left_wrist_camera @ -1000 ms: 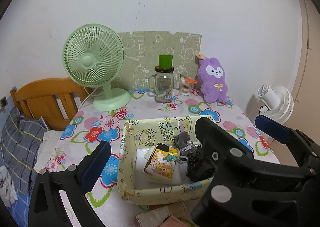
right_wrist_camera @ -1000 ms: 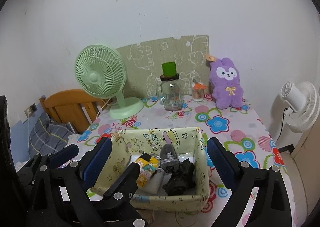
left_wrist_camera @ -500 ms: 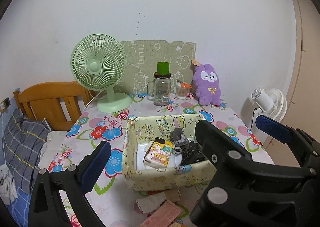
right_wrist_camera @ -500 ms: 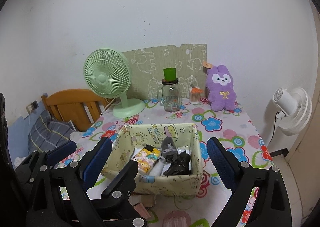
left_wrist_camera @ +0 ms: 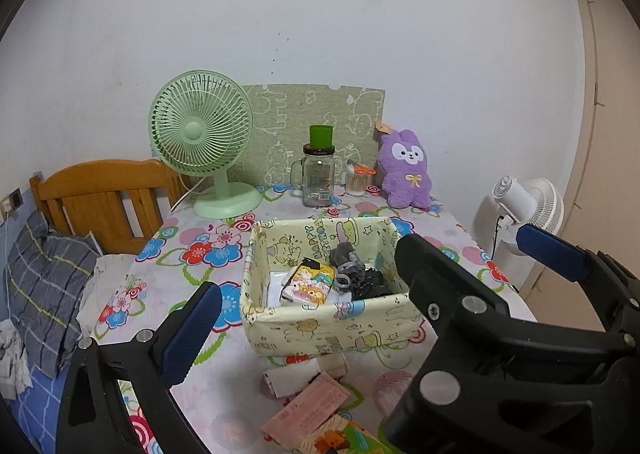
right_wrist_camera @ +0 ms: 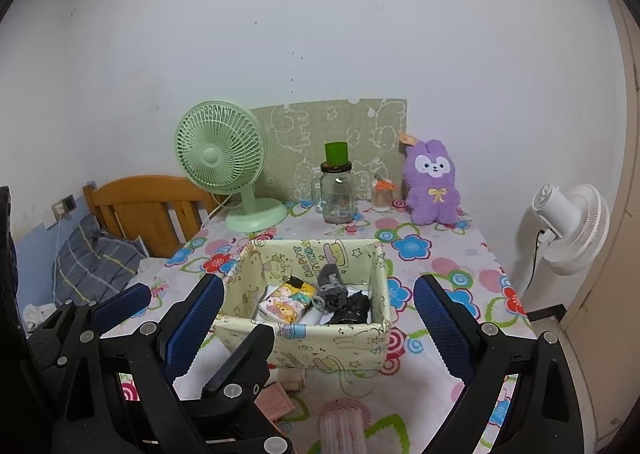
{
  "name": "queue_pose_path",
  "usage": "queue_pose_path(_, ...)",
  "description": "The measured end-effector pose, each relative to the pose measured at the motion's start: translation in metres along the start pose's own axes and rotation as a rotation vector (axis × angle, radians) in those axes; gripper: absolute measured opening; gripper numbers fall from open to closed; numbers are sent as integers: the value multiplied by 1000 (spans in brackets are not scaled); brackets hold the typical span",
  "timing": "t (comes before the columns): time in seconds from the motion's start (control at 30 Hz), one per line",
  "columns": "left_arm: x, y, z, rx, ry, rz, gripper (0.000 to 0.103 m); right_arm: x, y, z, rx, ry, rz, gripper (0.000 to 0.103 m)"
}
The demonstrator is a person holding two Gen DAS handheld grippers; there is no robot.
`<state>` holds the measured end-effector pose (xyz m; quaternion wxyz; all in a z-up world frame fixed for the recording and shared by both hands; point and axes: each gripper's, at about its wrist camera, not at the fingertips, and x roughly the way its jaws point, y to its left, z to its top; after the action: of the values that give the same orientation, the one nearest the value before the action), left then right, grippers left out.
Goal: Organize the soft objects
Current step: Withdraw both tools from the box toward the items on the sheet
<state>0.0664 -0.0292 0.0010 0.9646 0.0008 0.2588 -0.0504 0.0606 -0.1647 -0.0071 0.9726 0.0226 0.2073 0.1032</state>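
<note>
A pale yellow cartoon-print fabric basket (left_wrist_camera: 320, 328) (right_wrist_camera: 320, 346) stands on the flowered table. In it lie a cartoon-print pouch (left_wrist_camera: 308, 284) (right_wrist_camera: 286, 300), a grey sock (left_wrist_camera: 346, 260) (right_wrist_camera: 330, 286) and a black lacy piece (left_wrist_camera: 372, 288) (right_wrist_camera: 352, 310). A purple plush rabbit (left_wrist_camera: 406, 170) (right_wrist_camera: 432, 186) sits upright at the table's back right. My left gripper (left_wrist_camera: 316, 294) and right gripper (right_wrist_camera: 319, 282) hover side by side in front of the basket, both open and empty. In the left wrist view the right gripper's black finger hides my left gripper's right finger.
At the back stand a green desk fan (left_wrist_camera: 202, 134), a glass jar with a green cup on top (left_wrist_camera: 318, 178) and a small toothpick holder (left_wrist_camera: 356, 182). A white roll (left_wrist_camera: 292, 378) and pink paper (left_wrist_camera: 308, 414) lie before the basket. A white fan (right_wrist_camera: 568, 222) stands right, a wooden bed frame (left_wrist_camera: 100, 198) left.
Both grippers have drawn back and up from the basket, which now looks smaller. The roll and pink paper in front of it have come into view. Both grippers stayed open.
</note>
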Motion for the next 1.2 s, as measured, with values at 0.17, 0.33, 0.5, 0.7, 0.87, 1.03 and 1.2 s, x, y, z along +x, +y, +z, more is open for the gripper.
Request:
queue_pose_path(0.17, -7, -2, -11, -5, 7, -11, 103, -9, -1, -9, -5, 3, -9, 97)
queue_pose_path(0.33, -9, -4, -23, 0, 20, -4, 103, -10, -2, -22, 2, 26, 0, 97)
queue_pose_path(0.5, -9, -4, -37, -3, 40, -1, 103, -12, -2, -37, 4, 34, 6, 97)
queue_pose_path(0.7, -7, -4, -52, -18, 65, -19, 103, -10, -4, -54, 26, 60, 21, 97)
queue_pose_path(0.87, 0, -4, -65, -24, 93, -21, 103, -8, -4, -69, 27, 78, 6, 97)
queue_pose_path(1.03, 7, -5, -79, -27, 110, -7, 103, -2, -7, -84, 33, 96, -3, 97)
queue_pose_path(1.2, 15, -5, -93, -43, 134, 14, 103, 4, -10, -96, 39, 112, -7, 96)
